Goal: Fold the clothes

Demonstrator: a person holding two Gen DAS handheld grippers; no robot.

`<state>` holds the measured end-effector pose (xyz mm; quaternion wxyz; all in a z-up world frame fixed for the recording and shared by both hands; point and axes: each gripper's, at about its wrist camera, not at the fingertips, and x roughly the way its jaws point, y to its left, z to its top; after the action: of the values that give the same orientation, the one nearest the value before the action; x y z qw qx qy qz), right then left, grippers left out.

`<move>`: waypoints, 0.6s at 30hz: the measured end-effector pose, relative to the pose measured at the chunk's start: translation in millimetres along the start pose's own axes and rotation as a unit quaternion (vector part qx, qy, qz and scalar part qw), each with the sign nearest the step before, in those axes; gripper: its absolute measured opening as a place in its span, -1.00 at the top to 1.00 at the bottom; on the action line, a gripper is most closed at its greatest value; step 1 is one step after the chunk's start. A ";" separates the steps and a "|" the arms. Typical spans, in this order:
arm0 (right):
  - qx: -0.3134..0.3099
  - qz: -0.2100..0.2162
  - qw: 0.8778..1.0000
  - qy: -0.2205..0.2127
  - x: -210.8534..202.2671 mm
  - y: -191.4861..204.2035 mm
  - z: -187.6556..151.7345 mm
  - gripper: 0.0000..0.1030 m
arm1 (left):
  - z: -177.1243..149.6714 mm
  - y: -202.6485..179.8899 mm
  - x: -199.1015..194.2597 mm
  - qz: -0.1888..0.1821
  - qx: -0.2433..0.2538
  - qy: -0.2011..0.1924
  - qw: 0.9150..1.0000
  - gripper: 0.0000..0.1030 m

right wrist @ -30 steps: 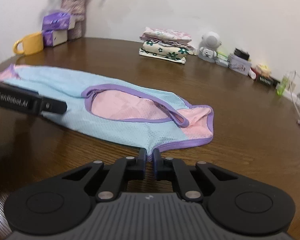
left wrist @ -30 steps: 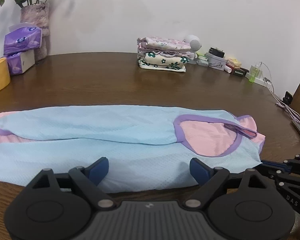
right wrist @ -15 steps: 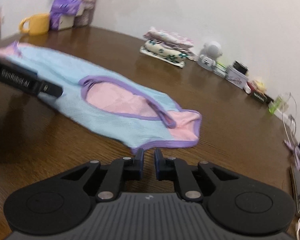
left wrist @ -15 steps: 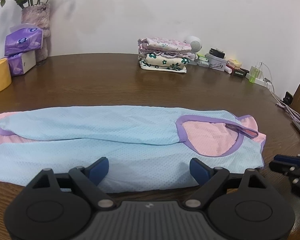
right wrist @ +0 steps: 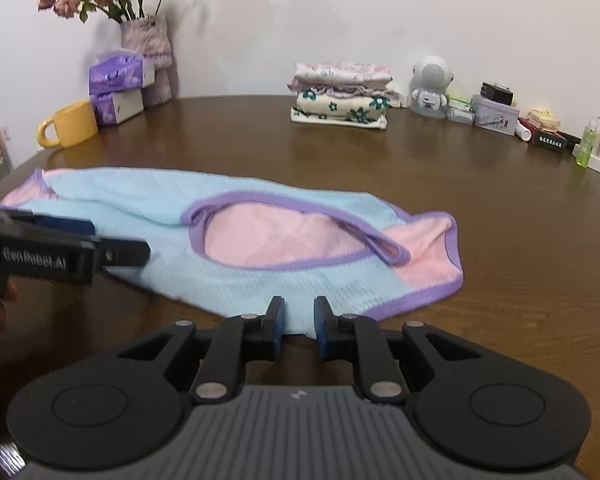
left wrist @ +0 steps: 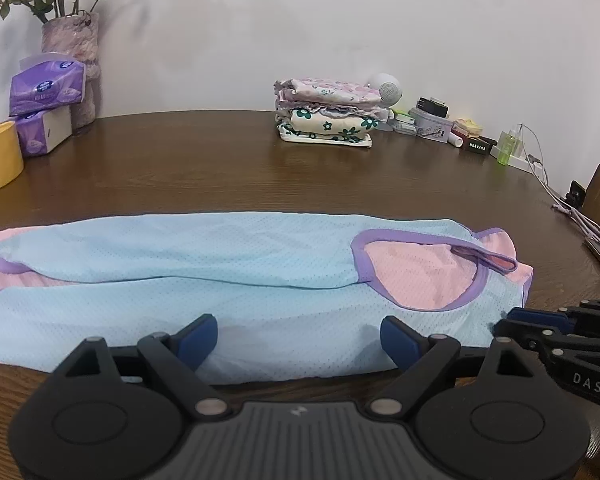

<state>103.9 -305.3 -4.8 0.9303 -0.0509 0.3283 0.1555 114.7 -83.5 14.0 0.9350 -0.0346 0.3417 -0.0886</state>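
A light-blue mesh garment (left wrist: 236,280) with pink panels and purple trim lies folded lengthwise on the brown table (left wrist: 220,168). My left gripper (left wrist: 298,330) is open wide over the garment's near edge, with cloth showing between its blue fingers. In the right wrist view, the garment (right wrist: 260,292) has its near corner between the fingers of my right gripper (right wrist: 299,316). That gripper's jaws are opening, and a narrow gap shows on both sides of the cloth. The right gripper (left wrist: 540,328) also shows at the garment's right end, and the left gripper (right wrist: 60,240) over its left part.
A stack of folded clothes (right wrist: 340,96) sits at the back of the table. A yellow mug (right wrist: 70,124), tissue packs (right wrist: 116,80) and a flower vase (right wrist: 148,52) stand at the back left. A white speaker (right wrist: 430,84), small boxes and cables (left wrist: 580,220) line the right.
My right gripper's jaws have parted from shut on the garment's corner to a narrow gap. Its view swung away and came back. The left gripper and the garment kept still.
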 end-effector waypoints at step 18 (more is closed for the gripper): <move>-0.074 -0.062 0.995 0.010 -12.2 9.1 -9.9 0.55 | -0.5 3.2 -0.6 -0.005 -0.005 -0.002 1.000 -0.72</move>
<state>86.1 -301.7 -4.8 0.9284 -0.1414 0.3216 0.1208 114.4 -80.2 13.6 0.9349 -0.0415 0.3404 -0.0917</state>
